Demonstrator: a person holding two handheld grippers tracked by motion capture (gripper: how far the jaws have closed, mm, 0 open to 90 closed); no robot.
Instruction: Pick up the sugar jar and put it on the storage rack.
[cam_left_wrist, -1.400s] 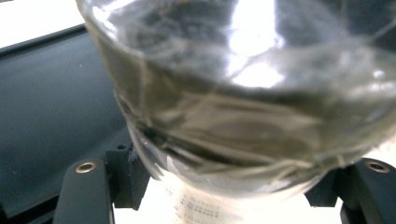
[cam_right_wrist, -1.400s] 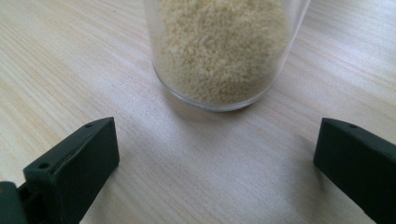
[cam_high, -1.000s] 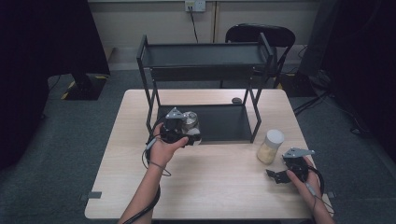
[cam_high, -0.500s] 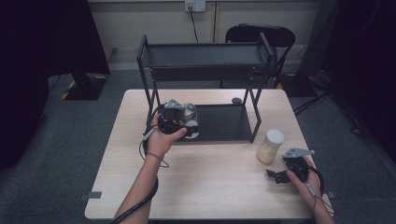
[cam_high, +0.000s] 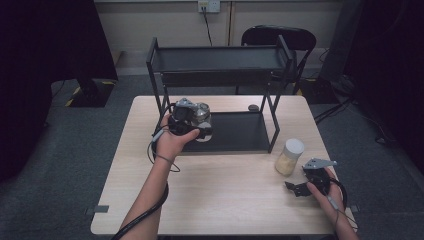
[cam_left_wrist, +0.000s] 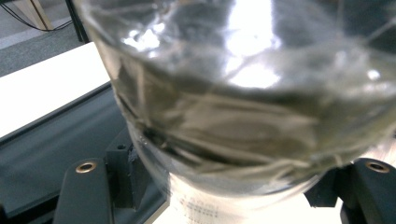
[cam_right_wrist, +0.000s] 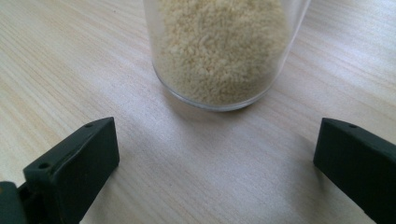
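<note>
A shelf rack (cam_high: 220, 75) is placed at the table's (cam_high: 220, 200) back, a jar (cam_high: 202, 116) is held before its lower-left tier, and a second jar (cam_high: 289, 156) is stood right of it.

The black two-tier rack (cam_high: 220, 95) stands across the far half of the bench (cam_high: 225, 200); its corner posts and top shelf bound the way into the lower shelf (cam_high: 240, 132). A small dark thing (cam_high: 253, 107) lies behind it. The grain jar (cam_high: 289, 156) blocks the near right; the near middle lies bare.
</note>
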